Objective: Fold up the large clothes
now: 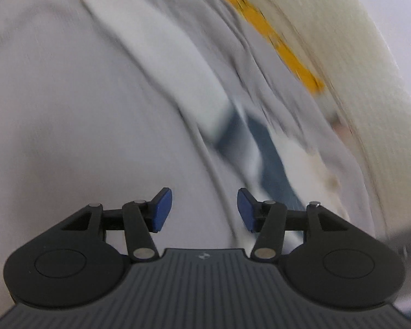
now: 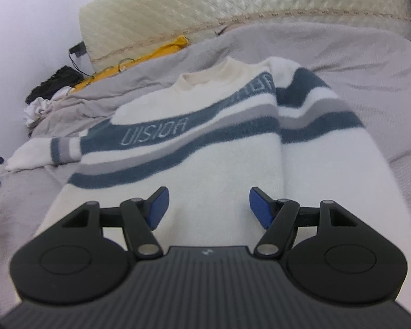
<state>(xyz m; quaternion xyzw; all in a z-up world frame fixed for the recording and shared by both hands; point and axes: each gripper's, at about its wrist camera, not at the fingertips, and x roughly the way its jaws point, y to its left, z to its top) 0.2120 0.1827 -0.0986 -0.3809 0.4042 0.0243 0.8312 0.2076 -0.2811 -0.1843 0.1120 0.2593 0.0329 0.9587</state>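
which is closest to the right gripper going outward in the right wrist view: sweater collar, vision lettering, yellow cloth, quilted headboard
From the right gripper:
1. vision lettering, on the blue chest stripe, left of centre.
2. sweater collar, top of the sweater.
3. yellow cloth, beyond the collar, left.
4. quilted headboard, at the back.

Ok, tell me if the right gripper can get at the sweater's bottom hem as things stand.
Probably yes. The right gripper is open and empty, hanging just above the sweater near its lower body, and nothing lies between the blue pads and the fabric. The hem itself is hidden beneath the gripper body, so its exact position is uncertain.
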